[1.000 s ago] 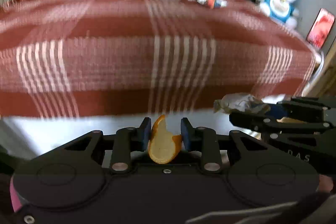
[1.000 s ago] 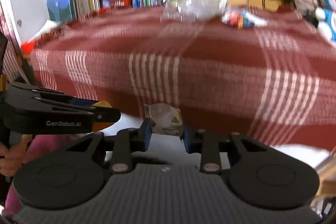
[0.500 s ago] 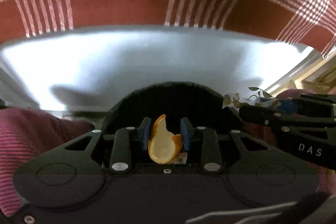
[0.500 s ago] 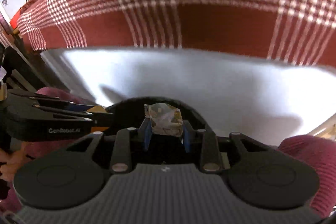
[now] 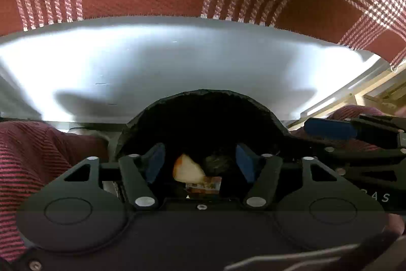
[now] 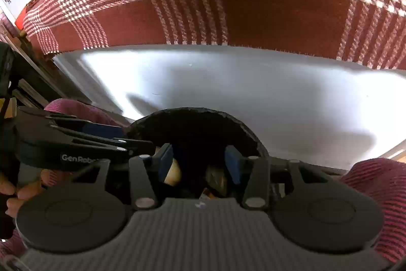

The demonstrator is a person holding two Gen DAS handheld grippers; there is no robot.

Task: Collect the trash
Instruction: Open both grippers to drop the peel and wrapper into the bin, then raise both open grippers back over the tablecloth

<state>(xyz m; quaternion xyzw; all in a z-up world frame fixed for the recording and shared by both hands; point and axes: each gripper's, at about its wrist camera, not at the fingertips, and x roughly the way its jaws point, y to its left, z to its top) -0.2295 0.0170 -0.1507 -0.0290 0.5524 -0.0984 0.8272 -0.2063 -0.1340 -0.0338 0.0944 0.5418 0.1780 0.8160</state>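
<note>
left gripper (image 5: pixel 200 164): black, blue fingers (image 5: pixel 154 161) | silver screws | sleeve (image 5: pixel 30 169): maroon-black stripes

Both views are wrist-mounted fisheyes, each looking forward along its own fingers and tilted steeply downward. The left wrist view sits close above a dark bin (image 5: pixel 203 118); the right gripper (image 5: pixel 330 128) enters at its right edge. The right wrist view faces the same bin (image 6: pixel 198 128) from the other side, close in, with the left gripper (image 6: pixel 101 130) crossing its left edge. Shared ground: the bin mouth, the white table front (image 5: pixel 177 62) and the red plaid cloth (image 6: pixel 279 12). The bin's depth is too dark to judge.
</note>
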